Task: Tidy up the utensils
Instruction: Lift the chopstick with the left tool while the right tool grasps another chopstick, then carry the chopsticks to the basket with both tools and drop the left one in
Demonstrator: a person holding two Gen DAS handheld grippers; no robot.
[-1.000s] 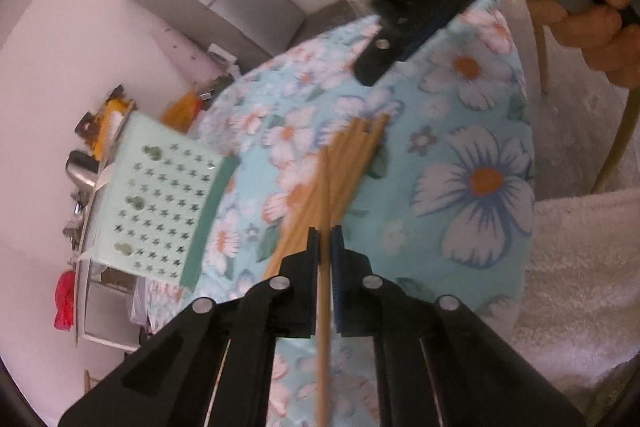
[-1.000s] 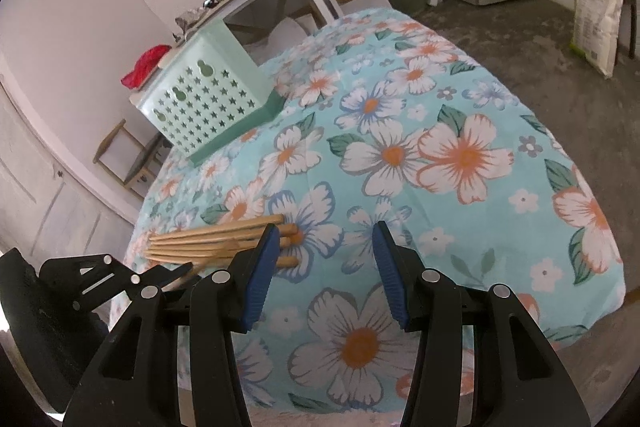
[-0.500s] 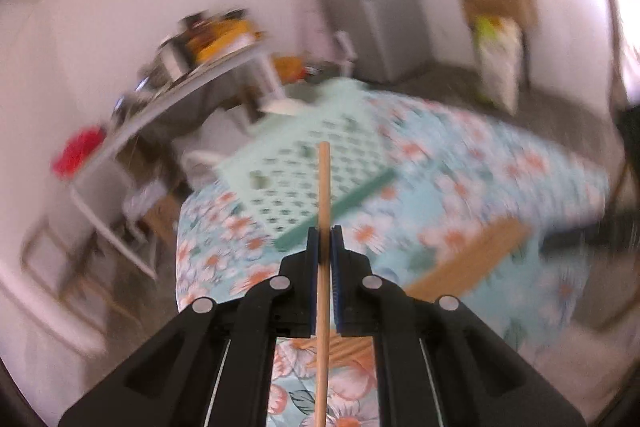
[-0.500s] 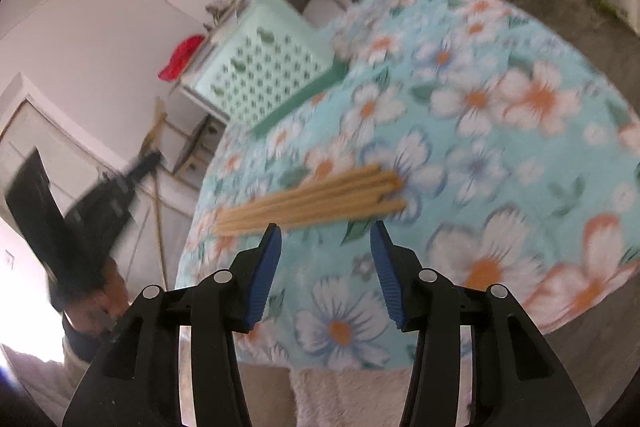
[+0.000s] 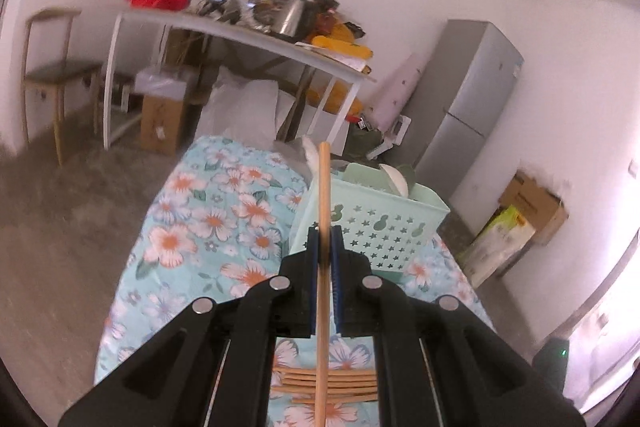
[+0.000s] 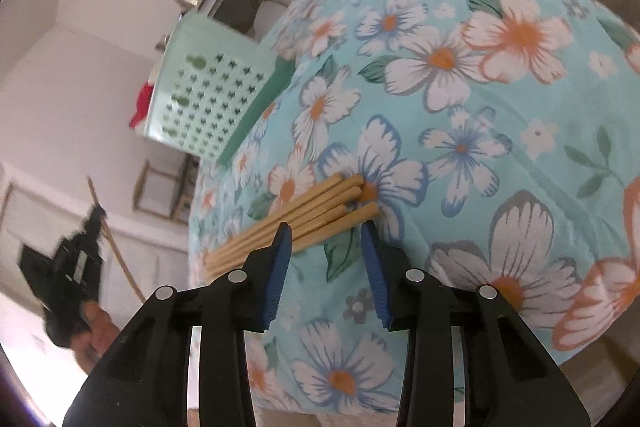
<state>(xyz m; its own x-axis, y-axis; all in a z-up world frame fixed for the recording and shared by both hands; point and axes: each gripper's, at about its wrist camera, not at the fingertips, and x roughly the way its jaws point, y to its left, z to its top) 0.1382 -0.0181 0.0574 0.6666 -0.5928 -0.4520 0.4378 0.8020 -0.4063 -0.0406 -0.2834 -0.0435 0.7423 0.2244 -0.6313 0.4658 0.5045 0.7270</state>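
Observation:
My left gripper (image 5: 325, 231) is shut on a single wooden chopstick (image 5: 325, 187), lifted above the flowered tablecloth (image 5: 208, 227). The stick's tip points toward the mint-green star-holed basket (image 5: 384, 227). The remaining bundle of chopsticks (image 5: 348, 383) lies on the cloth beneath that gripper. In the right wrist view, my right gripper (image 6: 325, 227) hovers low over the bundle of chopsticks (image 6: 320, 207) with its jaws closing. The near ends of the sticks sit between the blue pads (image 6: 280, 259), which do not press on them. The left gripper (image 6: 76, 259) shows at far left in a hand.
The basket (image 6: 200, 99) stands near the table's far edge and holds white and green bowls (image 5: 394, 179). Behind are a cluttered white table (image 5: 240, 35), a grey fridge (image 5: 468, 99), a wooden chair (image 5: 48, 75) and cardboard boxes (image 5: 532, 203).
My left gripper lifted one chopstick off the bundle, rolled, and swung round to face the basket. My right gripper sank toward the bundle's ends and its jaws narrowed.

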